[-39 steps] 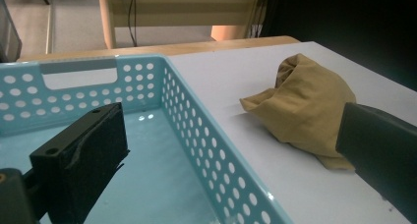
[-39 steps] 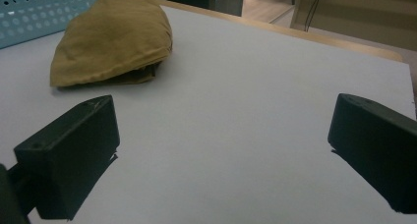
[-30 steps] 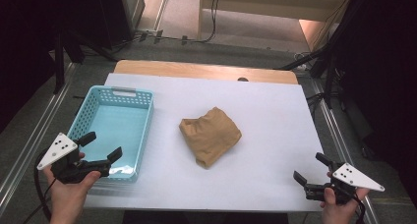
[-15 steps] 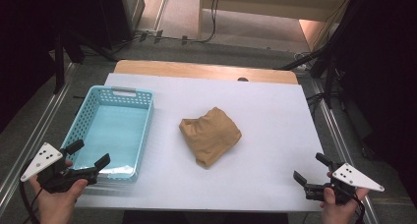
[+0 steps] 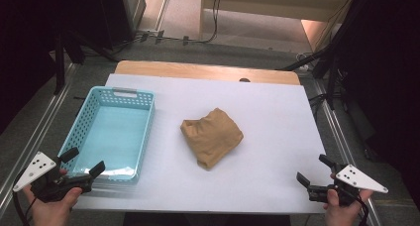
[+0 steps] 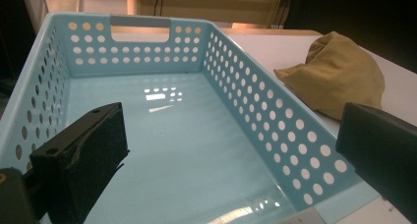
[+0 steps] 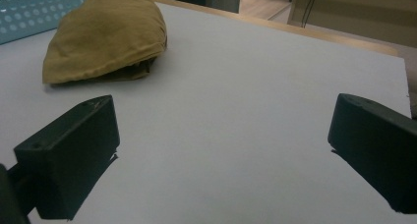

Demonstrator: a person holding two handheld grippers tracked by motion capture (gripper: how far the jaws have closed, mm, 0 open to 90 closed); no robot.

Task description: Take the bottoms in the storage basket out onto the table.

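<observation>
Fingers of both grippers: spread wide, nothing between them. Left gripper: held at the near left corner of the table, jaws pointing into the light blue basket from its near end; its own view looks along the bare, glossy basket floor toward the far handle slot. Right gripper: held at the near right corner over bare white table top, jaws aimed back toward the middle, well apart from anything. Cloth bundle: tan, folded into a rounded lump, lying at mid-table just right of the basket and not touching it; seen beyond the perforated side wall from the left gripper view, and at upper left from the right gripper view. Basket: perforated walls, nothing inside, set lengthwise along the left edge. Judgement: the open stance and empty basket suggest the bundle is due to be lifted and dropped in; neither gripper has yet approached it.
</observation>
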